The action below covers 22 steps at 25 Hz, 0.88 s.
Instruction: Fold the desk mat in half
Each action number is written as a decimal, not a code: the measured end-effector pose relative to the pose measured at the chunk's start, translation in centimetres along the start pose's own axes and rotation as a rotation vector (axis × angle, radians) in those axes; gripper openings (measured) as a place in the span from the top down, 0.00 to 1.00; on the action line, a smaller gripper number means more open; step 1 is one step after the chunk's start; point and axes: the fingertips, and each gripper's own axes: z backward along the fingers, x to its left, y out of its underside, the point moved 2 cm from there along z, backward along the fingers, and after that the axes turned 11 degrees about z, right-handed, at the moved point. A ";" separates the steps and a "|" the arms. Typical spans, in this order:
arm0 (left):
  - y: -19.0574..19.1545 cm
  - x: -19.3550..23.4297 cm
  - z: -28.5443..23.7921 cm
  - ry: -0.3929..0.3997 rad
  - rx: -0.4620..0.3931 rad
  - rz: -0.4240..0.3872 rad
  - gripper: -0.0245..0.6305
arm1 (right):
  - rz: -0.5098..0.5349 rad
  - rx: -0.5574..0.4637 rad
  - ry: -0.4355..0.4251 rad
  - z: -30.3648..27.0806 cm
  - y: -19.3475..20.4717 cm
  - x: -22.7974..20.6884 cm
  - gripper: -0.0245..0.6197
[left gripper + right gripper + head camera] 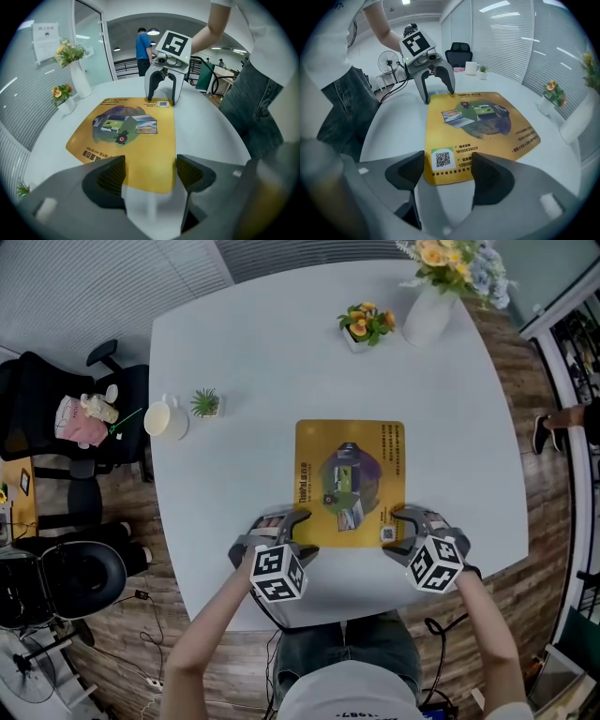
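Desk mat point(350, 482) lay flat and unfolded on the tabletop point(253, 352), on the person's side of the white vase point(427, 315). Left gripper point(150, 173) and right gripper point(447, 171) were both open, each straddling a mat corner farthest from the vase, nothing clamped. Judged step: pre-grasp. Next: pinch both corners, lift, carry vase-ward.

Mat point(350, 482) lies flat on the table point(253, 362), toward my edge. My left gripper point(305, 534) sits at its near-left corner and my right gripper point(394, 535) at its near-right (a corner between each pair of parted jaws). Mug point(167, 419) and plant point(205, 404) stand far left; pot point(365, 324) and vase point(428, 313) stand behind the mat.
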 end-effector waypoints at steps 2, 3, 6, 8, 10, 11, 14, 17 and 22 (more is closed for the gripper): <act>0.0 0.3 0.0 -0.004 0.002 0.001 0.44 | 0.003 -0.001 -0.006 0.0 0.0 0.0 0.43; 0.0 0.4 0.0 -0.001 0.005 -0.002 0.44 | 0.005 -0.002 -0.010 -0.1 0.0 0.1 0.44; 0.0 0.3 -0.3 0.014 0.017 -0.017 0.44 | 0.009 -0.005 -0.017 -0.2 0.0 0.1 0.44; -0.1 0.2 -0.4 0.031 0.025 -0.020 0.45 | 0.011 -0.007 -0.018 -0.2 0.1 0.1 0.45; 0.0 0.0 -0.5 0.055 0.030 -0.013 0.48 | 0.011 -0.009 -0.019 -0.2 0.1 0.1 0.45; 0.0 0.0 -0.6 0.066 0.032 -0.003 0.49 | 0.011 -0.012 -0.020 -0.2 0.1 0.1 0.45; 0.1 0.1 -0.6 0.088 0.036 0.025 0.50 | 0.008 -0.020 -0.023 -0.2 0.1 0.1 0.45; 0.0 0.0 -0.5 0.097 0.037 0.026 0.50 | 0.006 -0.024 -0.026 -0.1 0.1 0.2 0.45; 0.1 0.0 -0.5 0.099 0.034 0.028 0.51 | -0.003 -0.030 -0.016 -0.1 0.1 -0.1 0.49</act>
